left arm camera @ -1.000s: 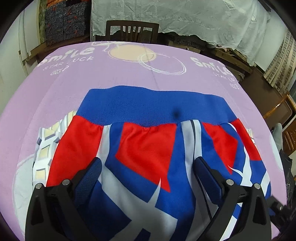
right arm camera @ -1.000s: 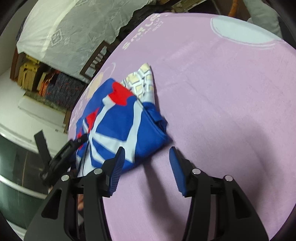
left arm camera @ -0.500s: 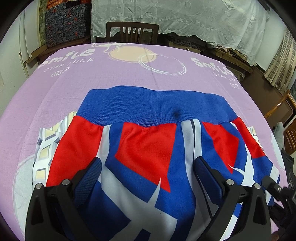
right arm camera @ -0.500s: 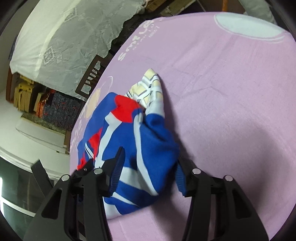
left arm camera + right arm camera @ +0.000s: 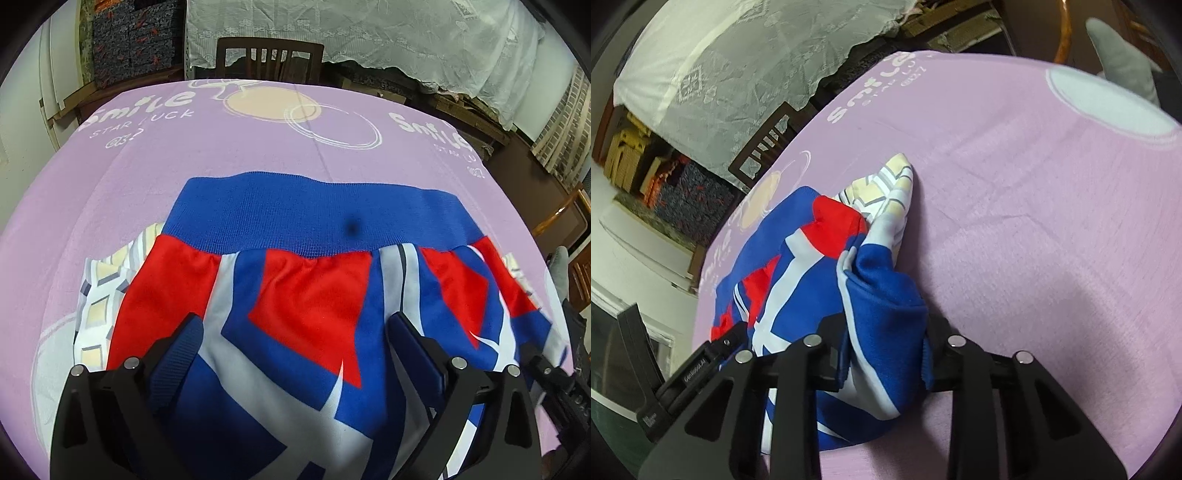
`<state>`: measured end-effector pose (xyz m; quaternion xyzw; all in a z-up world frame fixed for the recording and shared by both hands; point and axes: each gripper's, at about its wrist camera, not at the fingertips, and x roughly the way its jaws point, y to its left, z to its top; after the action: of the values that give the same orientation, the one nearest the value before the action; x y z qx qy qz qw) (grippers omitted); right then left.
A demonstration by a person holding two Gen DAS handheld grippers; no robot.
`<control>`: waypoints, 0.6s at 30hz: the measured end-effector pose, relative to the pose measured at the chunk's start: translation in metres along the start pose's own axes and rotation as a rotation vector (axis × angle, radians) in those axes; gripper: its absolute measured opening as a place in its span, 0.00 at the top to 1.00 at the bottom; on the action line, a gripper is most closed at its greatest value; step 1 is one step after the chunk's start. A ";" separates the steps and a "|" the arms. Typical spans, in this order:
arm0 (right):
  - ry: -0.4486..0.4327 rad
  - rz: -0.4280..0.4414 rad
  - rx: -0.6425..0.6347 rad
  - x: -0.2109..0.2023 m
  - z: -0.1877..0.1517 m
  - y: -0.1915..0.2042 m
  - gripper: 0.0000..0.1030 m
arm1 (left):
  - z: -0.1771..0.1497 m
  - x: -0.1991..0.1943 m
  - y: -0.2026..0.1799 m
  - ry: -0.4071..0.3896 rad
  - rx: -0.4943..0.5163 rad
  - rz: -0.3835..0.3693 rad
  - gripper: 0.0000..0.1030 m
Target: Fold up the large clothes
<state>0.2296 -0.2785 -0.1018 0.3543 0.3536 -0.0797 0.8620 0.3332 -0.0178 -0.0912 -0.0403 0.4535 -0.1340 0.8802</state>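
The blue, red and white knit garment with a ribbed blue band [image 5: 317, 214] lies partly folded near the middle of the lilac printed tablecloth [image 5: 147, 166], on top of a cream-and-grey checked cloth [image 5: 99, 295] that peeks out at both sides. We have our right gripper [image 5: 882, 354] at the garment's near right corner: its jaws have just been closing, and a thick bunch of blue fabric now fills the gap between them, so we judge that corner pinched. Our left gripper [image 5: 295, 339] hovers low over the garment's front panel with its jaws spread wide and nothing between the pads, though we cannot tell whether the pads graze the cloth. We read this as the grasp that opens the next fold. What follows, in our judgement, calls for the left jaws to close on the matching near edge, then for both hands to lift together and carry that edge toward the ribbed band, keeping the checked cloth from dragging along.
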 end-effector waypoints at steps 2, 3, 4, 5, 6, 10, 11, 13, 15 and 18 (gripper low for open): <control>-0.019 -0.023 -0.047 -0.003 0.000 0.011 0.76 | 0.001 0.001 0.001 0.007 -0.001 -0.004 0.03; -0.030 -0.029 -0.069 -0.005 0.000 0.017 0.77 | 0.002 0.001 0.001 0.011 -0.001 -0.008 0.03; -0.047 -0.036 -0.099 -0.009 -0.001 0.025 0.78 | 0.003 0.001 0.003 0.014 -0.002 -0.014 0.03; -0.061 -0.040 -0.123 -0.013 -0.002 0.031 0.79 | 0.005 0.001 0.005 0.020 -0.008 -0.025 0.03; -0.080 -0.042 -0.154 -0.017 -0.003 0.041 0.79 | 0.006 0.001 0.008 0.025 -0.018 -0.040 0.03; -0.159 -0.038 -0.293 -0.040 -0.012 0.087 0.81 | 0.016 -0.005 0.038 0.054 -0.135 -0.177 0.03; -0.177 -0.030 -0.325 -0.045 -0.015 0.099 0.81 | 0.020 -0.008 0.054 0.059 -0.195 -0.223 0.04; -0.202 -0.012 -0.382 -0.052 -0.022 0.122 0.81 | 0.026 -0.017 0.076 0.049 -0.265 -0.278 0.05; -0.213 0.005 -0.423 -0.057 -0.027 0.141 0.81 | 0.032 -0.030 0.093 0.020 -0.310 -0.316 0.05; -0.218 0.017 -0.491 -0.056 -0.041 0.166 0.81 | 0.040 -0.058 0.109 -0.032 -0.326 -0.406 0.05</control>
<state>0.2298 -0.1355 0.0070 0.1270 0.2643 -0.0219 0.9558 0.3558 0.1005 -0.0432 -0.2738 0.4377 -0.2327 0.8242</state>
